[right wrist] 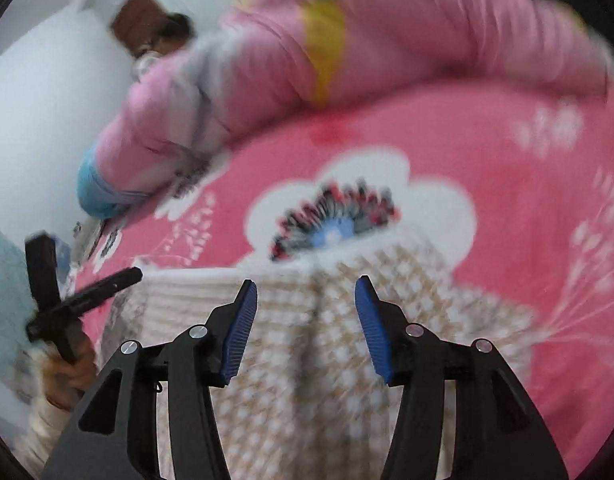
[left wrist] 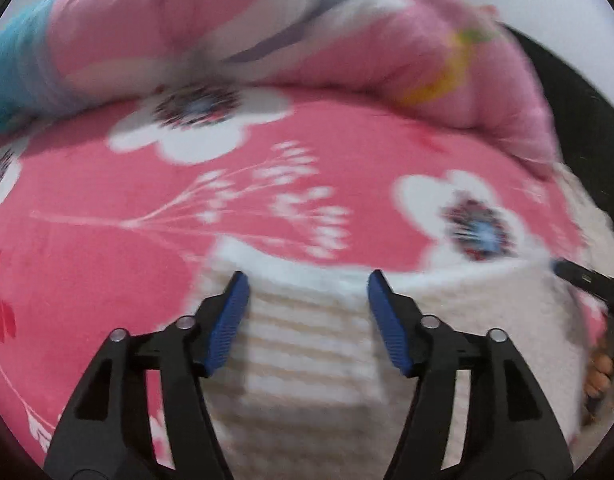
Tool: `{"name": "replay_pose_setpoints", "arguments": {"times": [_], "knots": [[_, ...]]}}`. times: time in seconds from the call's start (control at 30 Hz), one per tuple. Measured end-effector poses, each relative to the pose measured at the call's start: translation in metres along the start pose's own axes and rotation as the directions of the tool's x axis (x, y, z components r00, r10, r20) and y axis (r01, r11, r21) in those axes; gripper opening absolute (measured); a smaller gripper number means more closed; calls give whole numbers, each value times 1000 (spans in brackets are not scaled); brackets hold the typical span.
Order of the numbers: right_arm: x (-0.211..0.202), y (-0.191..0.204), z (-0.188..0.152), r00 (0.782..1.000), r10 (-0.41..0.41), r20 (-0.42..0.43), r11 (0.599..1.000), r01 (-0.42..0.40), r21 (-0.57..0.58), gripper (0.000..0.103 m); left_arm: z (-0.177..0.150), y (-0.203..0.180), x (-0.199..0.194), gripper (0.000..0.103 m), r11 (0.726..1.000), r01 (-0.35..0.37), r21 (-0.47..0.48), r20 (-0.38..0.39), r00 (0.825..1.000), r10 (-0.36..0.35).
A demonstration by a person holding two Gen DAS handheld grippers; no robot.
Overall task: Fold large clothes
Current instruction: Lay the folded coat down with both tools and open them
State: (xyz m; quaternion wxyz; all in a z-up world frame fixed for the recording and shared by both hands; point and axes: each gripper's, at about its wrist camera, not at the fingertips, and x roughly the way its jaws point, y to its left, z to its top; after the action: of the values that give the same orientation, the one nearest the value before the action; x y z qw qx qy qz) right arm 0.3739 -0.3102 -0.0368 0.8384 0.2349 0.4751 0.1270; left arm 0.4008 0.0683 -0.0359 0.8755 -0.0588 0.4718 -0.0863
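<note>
A cream knit garment lies flat on a pink floral bedspread. In the left wrist view my left gripper stands open just above the garment's ribbed far edge, its blue pads apart and pressing on nothing. In the right wrist view the same garment shows a beige and white check pattern. My right gripper hangs open over its far edge, gripping nothing. The left gripper also shows at the left of that view, held by a hand and open.
A rolled pink quilt with a blue end lies across the far side of the bed and also appears in the right wrist view. A white wall stands beyond it. A hand is at the right edge.
</note>
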Motion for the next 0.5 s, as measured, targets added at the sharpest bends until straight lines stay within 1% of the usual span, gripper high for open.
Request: {"name": "replay_pose_setpoints", "arguments": {"times": [0.03,0.07,0.1,0.13,0.2,0.23,0.27,0.3,0.33,0.37,0.4,0.43,0.5], "knots": [[-5,-13,1,998,-53,17,998,53,45,50,-2,21,4,62,996,-27,-86,-8,1000,27],[-19,-30,1,996,-80,41,991,75,108,50,-1,34,4,63,989,-38,-144,-16,999,36],[-30,-41,-1,996,-61,62,988,51,145,50,-4,52,0,63,976,-22,-217,-18,1000,18],[-45,-48,-4,992,-102,78,981,87,172,50,-8,73,-11,63,958,1,-287,-3,1000,-2],[-73,-46,-12,979,-174,105,975,156,161,50,-13,90,-34,63,951,-31,-307,22,999,39],[-87,-40,-20,978,-172,120,977,153,150,50,-17,93,-52,63,954,-36,-298,54,997,54],[-101,-30,-31,978,-160,131,982,143,126,52,-20,92,-65,63,958,-29,-286,78,996,53],[-109,-21,-39,978,-155,137,984,141,106,57,-25,88,-80,66,964,-22,-267,104,993,52],[-118,-9,-49,977,-151,148,987,141,75,68,-34,77,-102,71,975,-18,-223,134,990,49],[-127,0,-60,976,-147,159,989,141,48,77,-40,71,-114,73,981,-11,-196,150,988,41],[-137,17,-80,977,-133,169,991,134,8,79,-47,62,-127,79,987,3,-161,168,985,24],[-146,23,-89,977,-126,171,991,130,-10,82,-63,46,-144,83,993,21,-114,183,983,0],[-160,43,-122,978,-125,169,989,136,-51,85,-87,19,-161,85,997,65,-51,183,982,-55]]}}
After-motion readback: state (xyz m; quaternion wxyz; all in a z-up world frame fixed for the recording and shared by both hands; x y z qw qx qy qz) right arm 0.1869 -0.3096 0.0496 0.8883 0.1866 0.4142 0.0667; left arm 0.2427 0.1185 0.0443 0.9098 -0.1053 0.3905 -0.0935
